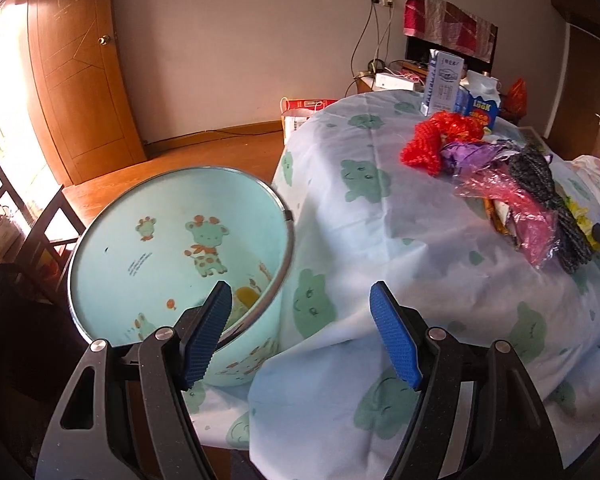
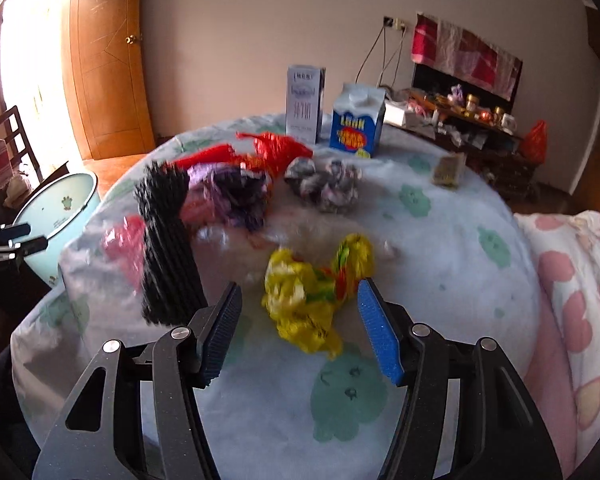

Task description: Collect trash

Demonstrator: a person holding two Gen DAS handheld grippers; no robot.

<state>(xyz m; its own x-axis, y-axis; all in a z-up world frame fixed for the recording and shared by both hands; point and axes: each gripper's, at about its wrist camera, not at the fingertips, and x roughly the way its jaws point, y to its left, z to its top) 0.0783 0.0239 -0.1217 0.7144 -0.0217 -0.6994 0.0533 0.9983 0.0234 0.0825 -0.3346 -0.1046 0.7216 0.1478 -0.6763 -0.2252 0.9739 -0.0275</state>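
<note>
The right gripper (image 2: 300,328) hangs over the table with its two blue pads apart and nothing pinched between them. Just ahead of the pads lies a crumpled yellow bag (image 2: 308,292), flat on the bear-print cloth (image 2: 440,272). I think this bag is the next bit of trash to pick up. To do it well, the gripper should go down until one pad is on each side of the crinkly lump, then squeeze in the thick middle (the thin edges would just slip out). It should not dig too low, or it may pinch the cloth too and drag it.

Right beside the yellow bag, on its left, lies a black bundle (image 2: 168,248). The pad on that side should stay clear of it. Farther back sit a red bag (image 2: 276,148), a purple bag (image 2: 236,192) and a grey crumpled wad (image 2: 324,188), and behind those stand a tall white box (image 2: 305,104) and a blue carton (image 2: 358,124).

The left gripper (image 1: 300,332) is also wide open and holds nothing. It hovers by the table edge, next to the pale green bin (image 1: 172,248) with giraffes on it. The bin stands on the floor just beside the table, and something yellow shows at its bottom. The picked-up bag should go over the bin's rim before the pads let go.
</note>
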